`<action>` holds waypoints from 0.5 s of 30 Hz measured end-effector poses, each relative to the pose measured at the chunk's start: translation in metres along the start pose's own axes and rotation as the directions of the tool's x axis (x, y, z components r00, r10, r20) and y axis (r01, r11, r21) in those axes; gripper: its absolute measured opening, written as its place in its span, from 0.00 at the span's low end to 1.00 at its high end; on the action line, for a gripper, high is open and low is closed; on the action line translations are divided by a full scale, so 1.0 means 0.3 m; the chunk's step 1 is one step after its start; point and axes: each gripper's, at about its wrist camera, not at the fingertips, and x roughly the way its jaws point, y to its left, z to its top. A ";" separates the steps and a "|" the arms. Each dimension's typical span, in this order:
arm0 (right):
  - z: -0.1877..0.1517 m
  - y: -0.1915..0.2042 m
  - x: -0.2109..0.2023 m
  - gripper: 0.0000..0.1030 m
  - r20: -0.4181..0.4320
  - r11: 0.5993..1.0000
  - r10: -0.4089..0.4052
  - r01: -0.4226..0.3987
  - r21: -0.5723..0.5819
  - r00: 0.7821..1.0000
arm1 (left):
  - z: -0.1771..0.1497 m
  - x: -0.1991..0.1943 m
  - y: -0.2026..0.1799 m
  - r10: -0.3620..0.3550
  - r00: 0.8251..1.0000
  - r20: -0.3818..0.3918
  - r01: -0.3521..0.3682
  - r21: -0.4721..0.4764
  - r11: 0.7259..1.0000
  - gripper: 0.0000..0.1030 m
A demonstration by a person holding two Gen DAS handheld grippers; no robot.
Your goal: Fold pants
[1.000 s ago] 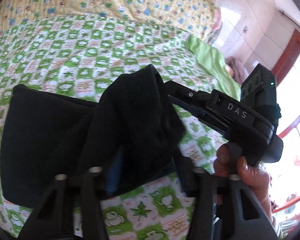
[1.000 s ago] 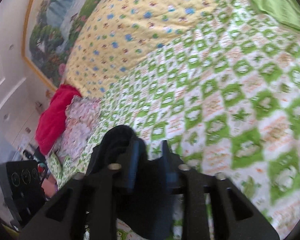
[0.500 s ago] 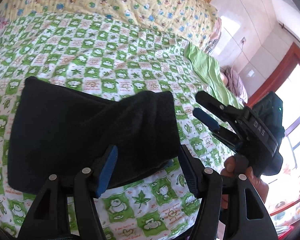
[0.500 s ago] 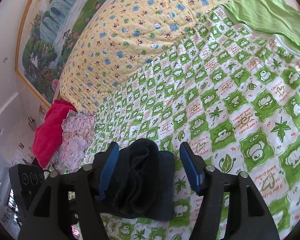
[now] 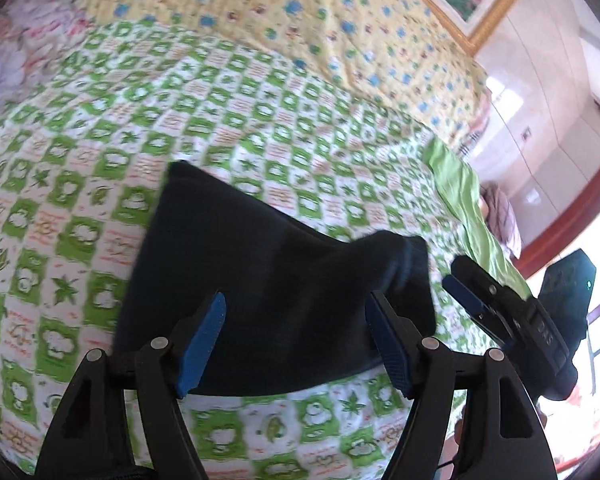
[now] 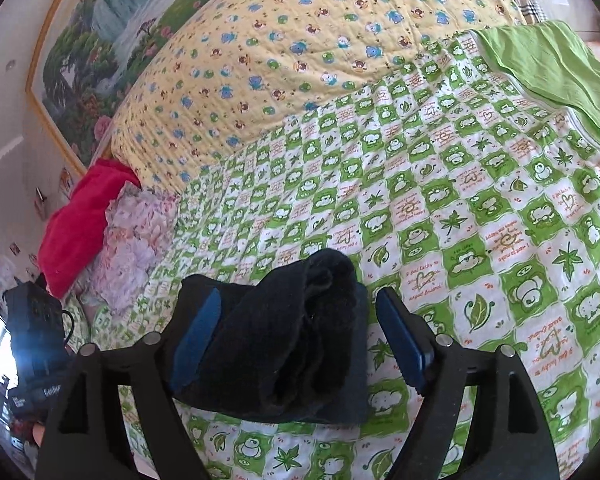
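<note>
Dark, nearly black pants (image 5: 268,280) lie folded into a thick bundle on the green-and-white patterned quilt (image 5: 100,168). My left gripper (image 5: 296,344) hovers over the bundle's near edge, its jaws opening, the blue pads clear of the cloth. In the right wrist view the same pants (image 6: 292,340) show a rumpled top fold. My right gripper (image 6: 300,344) straddles them with its jaws opening wide and nothing pressed between the pads. The right gripper (image 5: 484,308) also shows at the right of the left wrist view, beside the bundle's end.
A yellow quilt with small prints (image 6: 300,48) lies at the far side of the bed. A red cloth (image 6: 80,220) and a floral pillow (image 6: 132,240) sit at the left. A green sheet (image 6: 548,64) covers the right corner. A black device (image 6: 32,320) stands beside the bed.
Both grippers let go of the pants and opened, then drew back from the bundle. The raised fold of cloth dropped and now rests flat on the bundle.
</note>
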 end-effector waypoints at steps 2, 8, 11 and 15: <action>-0.006 0.010 0.011 0.80 -0.011 1.000 -0.007 0.007 -0.004 1.000 | 0.005 -0.009 0.037 0.013 1.000 0.007 -0.013 -0.023 1.000 0.71; -0.028 0.021 0.054 0.81 -0.055 0.999 -0.039 0.039 -0.005 0.998 | 0.015 -0.022 0.133 0.030 0.999 0.017 -0.028 -0.096 0.995 0.71; -0.041 0.015 0.067 0.81 -0.073 0.999 -0.050 0.050 0.003 0.996 | 0.017 -0.017 0.157 0.028 0.999 0.017 -0.026 -0.114 0.993 0.72; -0.054 0.006 0.072 0.81 -0.085 0.998 -0.061 0.063 0.014 0.995 | 0.018 -0.005 0.173 0.028 1.000 0.010 -0.027 -0.128 0.991 0.72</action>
